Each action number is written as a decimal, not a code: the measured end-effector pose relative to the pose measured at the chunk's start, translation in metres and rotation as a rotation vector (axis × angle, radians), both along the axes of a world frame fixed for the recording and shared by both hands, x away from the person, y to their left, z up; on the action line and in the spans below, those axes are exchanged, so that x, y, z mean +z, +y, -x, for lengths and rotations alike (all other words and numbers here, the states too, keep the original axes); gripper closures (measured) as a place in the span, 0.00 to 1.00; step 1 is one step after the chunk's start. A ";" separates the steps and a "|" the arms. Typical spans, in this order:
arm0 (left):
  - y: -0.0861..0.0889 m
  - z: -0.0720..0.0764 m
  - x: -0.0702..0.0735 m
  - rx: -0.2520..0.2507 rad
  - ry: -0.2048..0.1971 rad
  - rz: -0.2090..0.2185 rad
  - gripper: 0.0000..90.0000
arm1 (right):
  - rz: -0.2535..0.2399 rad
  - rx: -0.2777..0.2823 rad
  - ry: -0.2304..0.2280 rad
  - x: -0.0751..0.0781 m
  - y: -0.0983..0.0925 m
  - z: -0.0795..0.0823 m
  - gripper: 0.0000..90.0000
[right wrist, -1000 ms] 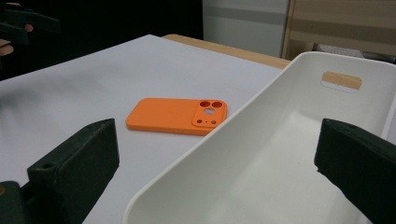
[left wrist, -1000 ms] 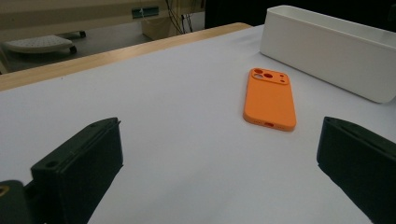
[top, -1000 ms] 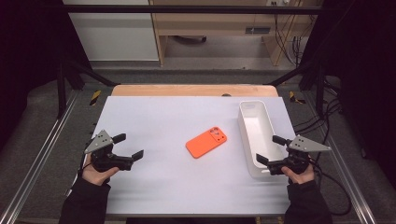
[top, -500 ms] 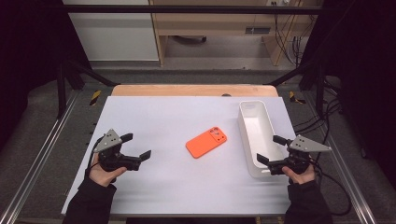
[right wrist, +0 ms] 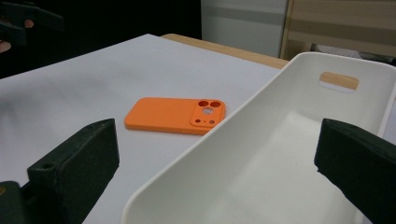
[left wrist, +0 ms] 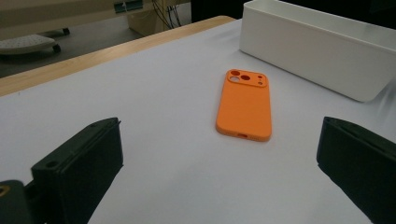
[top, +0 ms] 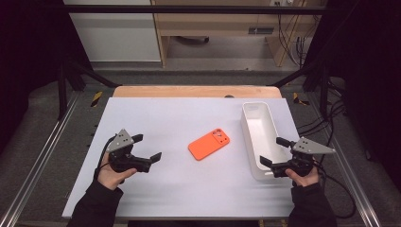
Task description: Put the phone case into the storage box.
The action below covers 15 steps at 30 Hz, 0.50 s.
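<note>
Two grippers, left (top: 145,150) and right (top: 272,152), jaws apart, gripping nothing. Orange case (top: 209,144) flat on tabletop (top: 179,113) between them, beside white bin (top: 249,137).

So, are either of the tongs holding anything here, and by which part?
Nothing is held. Both the left tongs and right tongs are open; the orange phone case lies untouched on the table.
</note>
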<state>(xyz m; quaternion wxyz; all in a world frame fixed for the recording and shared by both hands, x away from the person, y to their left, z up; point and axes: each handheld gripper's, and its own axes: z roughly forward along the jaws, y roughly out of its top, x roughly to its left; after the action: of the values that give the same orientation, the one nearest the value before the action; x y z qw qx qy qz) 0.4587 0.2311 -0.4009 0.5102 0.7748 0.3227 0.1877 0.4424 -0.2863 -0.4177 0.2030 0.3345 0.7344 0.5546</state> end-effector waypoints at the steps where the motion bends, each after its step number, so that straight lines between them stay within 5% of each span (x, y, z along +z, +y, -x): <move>1: -0.002 -0.001 0.001 -0.003 0.000 0.000 0.00 | 0.000 0.000 0.000 0.000 0.000 0.000 0.01; 15: -0.026 -0.011 0.005 -0.033 0.008 -0.025 0.00 | 0.001 -0.003 -0.003 0.000 0.000 0.000 0.01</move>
<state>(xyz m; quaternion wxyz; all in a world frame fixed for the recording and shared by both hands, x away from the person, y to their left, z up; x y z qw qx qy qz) 0.4701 0.2055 -0.3957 0.5023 0.7870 0.3096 0.1802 0.4425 -0.2868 -0.4175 0.2051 0.3349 0.7337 0.5546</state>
